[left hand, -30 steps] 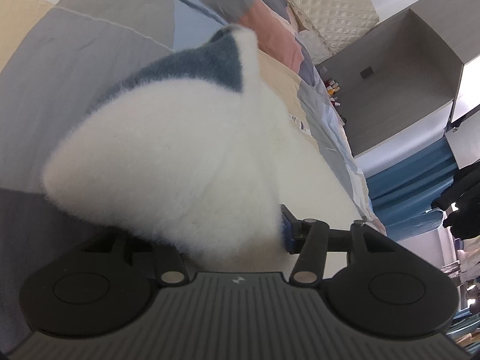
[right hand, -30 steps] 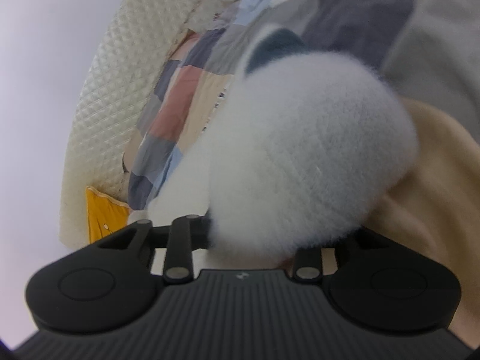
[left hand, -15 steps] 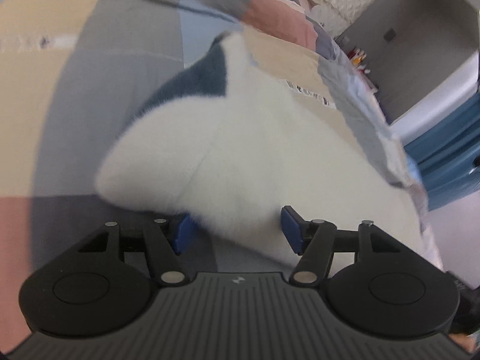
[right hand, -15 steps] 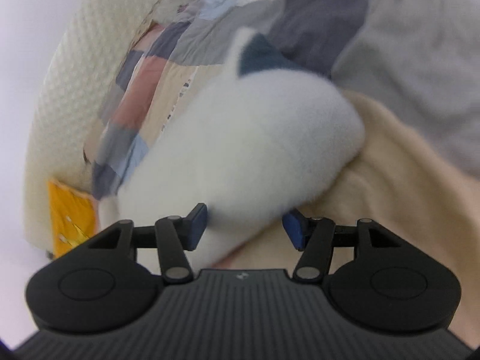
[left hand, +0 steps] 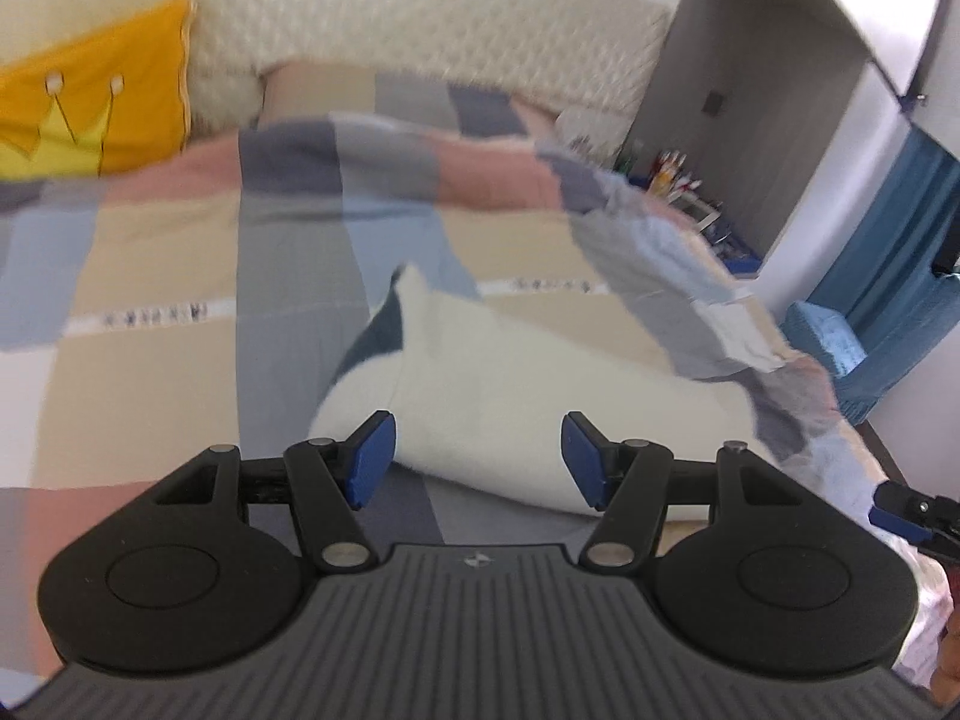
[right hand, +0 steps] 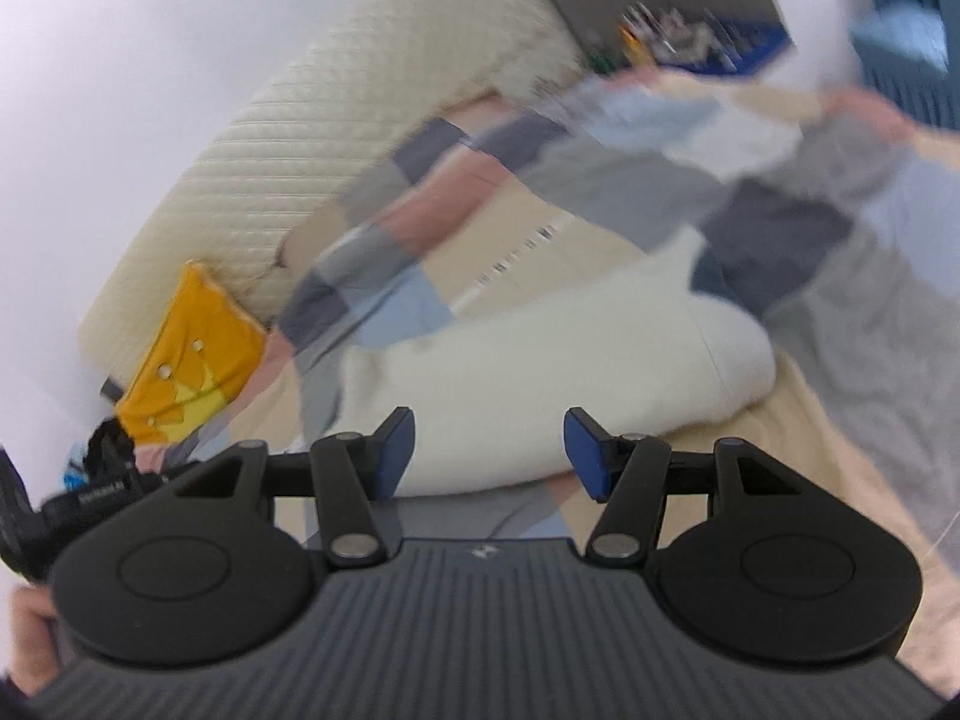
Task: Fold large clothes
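A folded white fluffy garment [left hand: 510,372] with a dark blue-grey patch [left hand: 378,330] lies on the patchwork bed cover [left hand: 150,252]. My left gripper [left hand: 478,459] hangs above its near edge, jaws open and nothing between the blue pads [left hand: 372,459]. In the right wrist view the same garment [right hand: 570,348] lies as a long white roll. My right gripper [right hand: 490,451] stands open above it, clear of the fabric. A blue tip of the right gripper [left hand: 900,510] shows at the right edge of the left wrist view.
A yellow crown cushion [left hand: 96,114] leans on the quilted headboard [left hand: 420,30]. Bunched quilt [left hand: 690,276] lies right of the garment. A shelf of bottles [left hand: 672,174], a grey wardrobe [left hand: 750,90] and blue curtains [left hand: 888,276] stand beyond. A hand [right hand: 30,618] shows low left.
Both grippers let go of the fluffy garment, opened and rose away from it. The garment, held close to the cameras before, now lies flat on the bed below.
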`<state>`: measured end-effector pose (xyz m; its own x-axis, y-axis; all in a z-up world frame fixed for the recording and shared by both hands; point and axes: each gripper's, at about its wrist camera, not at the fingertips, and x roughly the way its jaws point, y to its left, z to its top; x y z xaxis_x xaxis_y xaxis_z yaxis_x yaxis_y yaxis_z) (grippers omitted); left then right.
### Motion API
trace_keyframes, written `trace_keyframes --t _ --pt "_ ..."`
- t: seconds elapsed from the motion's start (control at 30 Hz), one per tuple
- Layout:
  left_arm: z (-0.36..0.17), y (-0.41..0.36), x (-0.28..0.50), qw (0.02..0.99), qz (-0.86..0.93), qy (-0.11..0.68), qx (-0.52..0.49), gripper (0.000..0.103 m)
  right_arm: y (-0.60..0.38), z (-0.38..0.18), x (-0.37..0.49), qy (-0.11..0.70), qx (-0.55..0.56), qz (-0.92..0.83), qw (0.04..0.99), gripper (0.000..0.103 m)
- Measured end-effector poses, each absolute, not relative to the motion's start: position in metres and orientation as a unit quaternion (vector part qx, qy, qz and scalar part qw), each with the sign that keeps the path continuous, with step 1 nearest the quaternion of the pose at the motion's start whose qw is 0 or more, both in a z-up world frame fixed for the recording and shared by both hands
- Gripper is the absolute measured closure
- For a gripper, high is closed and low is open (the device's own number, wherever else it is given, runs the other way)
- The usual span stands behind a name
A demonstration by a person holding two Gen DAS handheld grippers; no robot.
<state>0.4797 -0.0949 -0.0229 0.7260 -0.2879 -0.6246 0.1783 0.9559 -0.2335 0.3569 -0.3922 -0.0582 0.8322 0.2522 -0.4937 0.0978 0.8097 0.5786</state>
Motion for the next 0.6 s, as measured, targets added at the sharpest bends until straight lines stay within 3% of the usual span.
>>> trace_keyframes --t 0.27,0.33,0.47,0.6 --pt "0.057 -0.103 0.345 0.951 -0.137 0.274 -0.039 0.036 -0.366 0.010 0.277 0.229 0.244 0.070 0.940 0.044" --pt "0.070 -0.102 0.304 0.959 -0.143 0.242 -0.035 0.030 -0.360 0.021 0.254 0.214 0.226 0.077 0.947 0.044" --pt "0.078 -0.112 0.237 0.969 -0.139 0.206 -0.006 0.029 -0.342 0.029 0.204 0.183 0.185 0.086 0.962 0.038" --pt "0.070 -0.116 0.183 0.973 -0.138 0.184 0.008 0.029 -0.327 0.024 0.162 0.163 0.170 0.098 0.967 0.038"
